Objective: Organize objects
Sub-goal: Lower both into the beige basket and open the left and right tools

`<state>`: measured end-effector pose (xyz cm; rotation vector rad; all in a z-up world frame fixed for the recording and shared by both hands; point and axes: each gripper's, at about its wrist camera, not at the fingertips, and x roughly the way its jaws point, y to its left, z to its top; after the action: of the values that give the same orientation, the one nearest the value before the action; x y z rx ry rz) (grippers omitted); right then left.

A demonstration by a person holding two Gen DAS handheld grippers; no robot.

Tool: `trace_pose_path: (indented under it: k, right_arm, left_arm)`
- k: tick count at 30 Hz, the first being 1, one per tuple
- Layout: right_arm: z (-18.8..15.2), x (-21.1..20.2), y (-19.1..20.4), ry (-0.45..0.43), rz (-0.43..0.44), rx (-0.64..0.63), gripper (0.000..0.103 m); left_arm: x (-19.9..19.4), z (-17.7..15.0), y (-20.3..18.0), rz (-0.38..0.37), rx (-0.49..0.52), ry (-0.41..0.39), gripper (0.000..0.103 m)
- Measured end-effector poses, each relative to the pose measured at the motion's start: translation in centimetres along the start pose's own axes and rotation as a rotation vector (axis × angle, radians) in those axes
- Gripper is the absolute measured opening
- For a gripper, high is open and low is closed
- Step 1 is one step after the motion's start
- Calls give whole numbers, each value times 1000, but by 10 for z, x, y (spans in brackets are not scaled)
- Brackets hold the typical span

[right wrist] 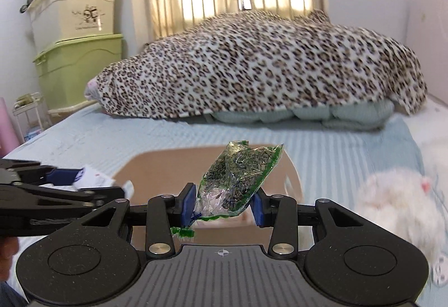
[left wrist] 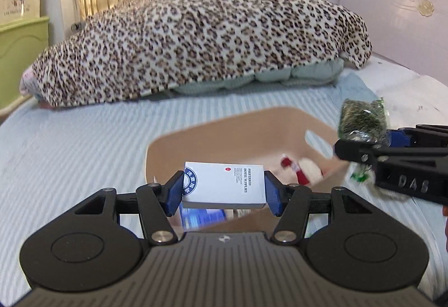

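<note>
Left gripper point(left wrist: 222, 192): clenched on a white hotel-supplies box point(left wrist: 224, 185), which I hold above the cardboard box point(left wrist: 224, 128) on the bed point(left wrist: 84, 139).
Right gripper point(right wrist: 224, 202): grasping a green seed packet point(right wrist: 238, 181), hanging over the same cardboard box.
Contents: a red-and-white item point(left wrist: 302, 170), blurred.
Step, as I judge it: depositing both. Next I lower each inside the walls, then release.

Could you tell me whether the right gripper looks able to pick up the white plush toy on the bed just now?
Probably not yet: the right gripper is shut on the green seed packet, so its jaws are full. The white plush toy lies unobstructed beside the cardboard box.
</note>
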<state>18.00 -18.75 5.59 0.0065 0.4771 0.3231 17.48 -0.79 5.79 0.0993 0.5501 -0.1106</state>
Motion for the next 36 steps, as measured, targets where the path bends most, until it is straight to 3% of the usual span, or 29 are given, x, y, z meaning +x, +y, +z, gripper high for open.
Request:
trace_pose_path:
  k: [8,17,22,24,25,27,29,31,33,36]
  right_arm:
    - [13,40,11,22,-20,-48,38]
    - [2,85,6,121,-51,-45,39]
    - [-3,103,3,196,-45,-73,39]
    - [-6,100,-1,194,-37,-57,50]
    - [-7,96,-2,188,-34,-54,50]
    - [-9,87,-3,176,-34,-57,58]
    - [-8,77,-1,166,-35,-81,60]
    - [-4,67,0,147,-44,-101,64]
    - [2,55,-1,120,-46,-101,75]
    - [3,36,-2,85,-45,-97,80]
  left_arm:
    - [36,25,3,55,-33,-9,60]
    - [92,15,7,168,-7,122,61]
    - [105,1,15,163,-22,179,61]
    - [103,-2,18,154,-29,193,62]
    - [101,-2,20,153,-29,193,62]
    - [96,-3,21,158,-27,187,74]
    - [87,-4,25,150,-45,171,78]
    - [79,-4,28,137,-57,170,80]
    - [70,-4,30,136,-54,164,83]
    - [57,-2,30,134,-36,147,83]
